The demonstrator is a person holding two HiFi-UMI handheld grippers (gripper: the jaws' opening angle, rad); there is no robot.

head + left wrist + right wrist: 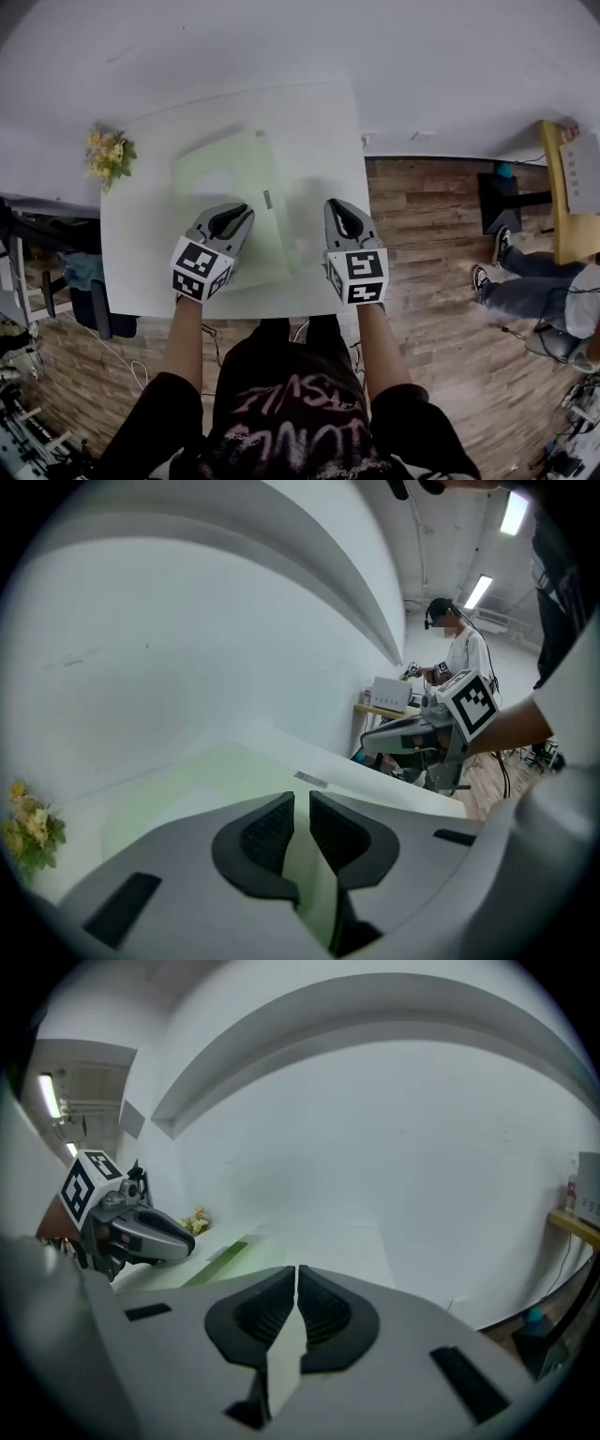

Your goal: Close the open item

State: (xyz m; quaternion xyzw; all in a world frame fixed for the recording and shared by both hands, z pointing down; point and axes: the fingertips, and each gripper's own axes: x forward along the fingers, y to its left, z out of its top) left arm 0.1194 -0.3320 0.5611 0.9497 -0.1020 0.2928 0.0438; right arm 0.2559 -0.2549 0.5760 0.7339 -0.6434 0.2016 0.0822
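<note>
Head view: a pale green folder [234,173] lies flat on the white worktop [319,122], a small grey tag at its right side. Both forearms reach forward. The left gripper [232,214] is over the folder's near part, and the right gripper [342,211] is just beside its right edge.

Left gripper view: the fingers [267,832] are nearly together and hold nothing; green shows through the slit.

Right gripper view: the fingers [323,1312] are all but touching, and nothing is clearly held.

The left gripper [300,801], jaws almost together, hangs over a pale green flat folder [178,794] on the white surface [366,769], near a yellow flower bunch [28,832].
</note>
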